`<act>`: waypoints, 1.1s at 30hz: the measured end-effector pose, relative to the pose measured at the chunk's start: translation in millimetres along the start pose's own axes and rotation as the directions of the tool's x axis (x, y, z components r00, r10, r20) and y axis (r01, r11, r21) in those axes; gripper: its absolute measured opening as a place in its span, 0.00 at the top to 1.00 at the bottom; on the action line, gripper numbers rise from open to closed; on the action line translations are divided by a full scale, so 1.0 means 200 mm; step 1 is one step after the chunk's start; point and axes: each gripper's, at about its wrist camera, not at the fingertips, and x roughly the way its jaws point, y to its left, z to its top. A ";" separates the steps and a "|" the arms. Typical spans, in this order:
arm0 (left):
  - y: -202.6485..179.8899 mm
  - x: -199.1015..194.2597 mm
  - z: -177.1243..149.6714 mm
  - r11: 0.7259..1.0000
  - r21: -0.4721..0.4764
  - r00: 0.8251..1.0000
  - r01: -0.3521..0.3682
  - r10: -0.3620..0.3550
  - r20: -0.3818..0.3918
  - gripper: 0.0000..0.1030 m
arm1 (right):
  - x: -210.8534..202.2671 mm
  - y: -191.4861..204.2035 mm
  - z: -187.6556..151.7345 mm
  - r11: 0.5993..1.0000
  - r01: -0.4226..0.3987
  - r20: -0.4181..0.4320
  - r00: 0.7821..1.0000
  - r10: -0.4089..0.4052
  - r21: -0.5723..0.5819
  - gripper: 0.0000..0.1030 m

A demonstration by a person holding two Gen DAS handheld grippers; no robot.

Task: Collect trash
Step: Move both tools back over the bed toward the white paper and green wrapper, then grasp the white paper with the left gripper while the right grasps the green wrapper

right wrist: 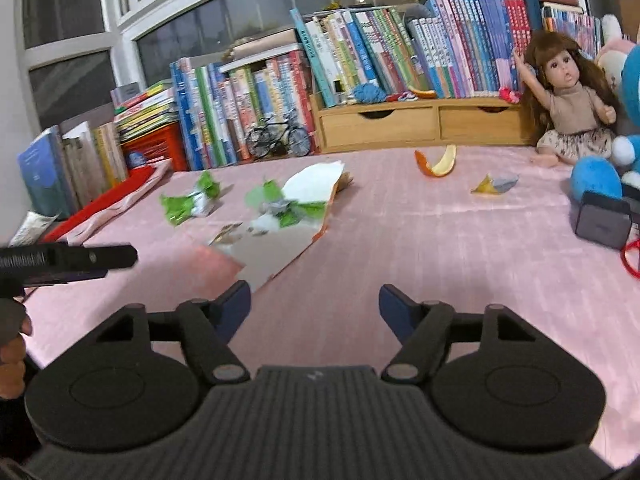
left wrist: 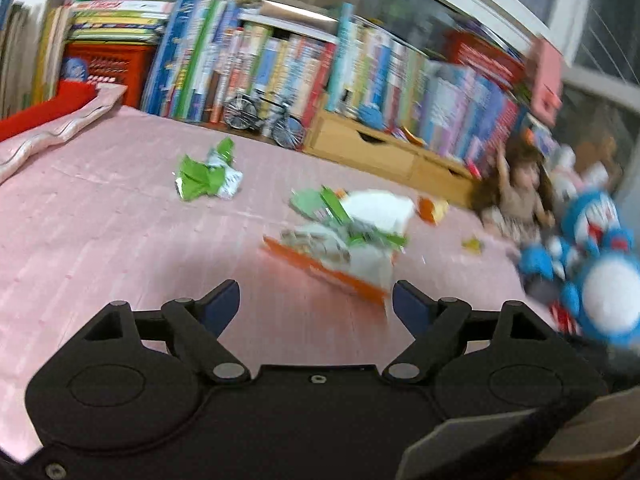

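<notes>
Trash lies scattered on a pink bedspread [left wrist: 100, 220] [right wrist: 420, 232]. A torn white and orange package [left wrist: 340, 248] [right wrist: 288, 224] with green scraps on it sits just ahead of my left gripper [left wrist: 316, 304], which is open with nothing between its fingers. A crumpled green wrapper [left wrist: 206, 176] [right wrist: 188, 202] lies farther left. An orange peel [right wrist: 438, 162] [left wrist: 430, 210] and a small yellow wrapper [right wrist: 494, 184] [left wrist: 472, 245] lie toward the right. My right gripper [right wrist: 316, 308] is open and empty, with the package's near corner by its left fingertip.
Rows of books [right wrist: 360, 64], a wooden drawer unit [right wrist: 416, 122] and a toy bicycle [right wrist: 278, 138] line the back. A doll [right wrist: 568, 100] and blue plush toys [left wrist: 592, 264] sit at the right. A folded red and pink cloth [left wrist: 52, 120] lies at the left. A hand [right wrist: 12, 352] holds the other gripper [right wrist: 68, 260].
</notes>
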 end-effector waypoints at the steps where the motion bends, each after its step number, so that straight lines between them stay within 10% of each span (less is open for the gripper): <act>1: 0.01 0.02 0.02 1.000 -0.010 1.000 -0.007 0.007 0.012 0.21 | 0.02 0.01 0.01 1.000 0.010 0.003 1.000 -0.010 -0.009 0.26; 13: 0.00 0.40 0.24 0.997 0.078 0.999 0.019 -0.021 0.024 0.48 | 0.36 0.05 0.23 0.982 0.043 -0.011 0.999 -0.046 -0.182 0.27; 25: -0.13 0.69 0.15 0.948 0.319 0.997 -0.018 0.040 -0.062 0.36 | 0.72 -0.03 0.30 0.992 0.003 -0.097 0.995 -0.016 -0.130 0.27; 33: -0.19 0.79 0.05 0.906 0.414 0.990 -0.086 0.123 -0.063 0.24 | 0.79 -0.06 0.29 0.998 -0.060 -0.175 0.983 0.057 -0.008 0.68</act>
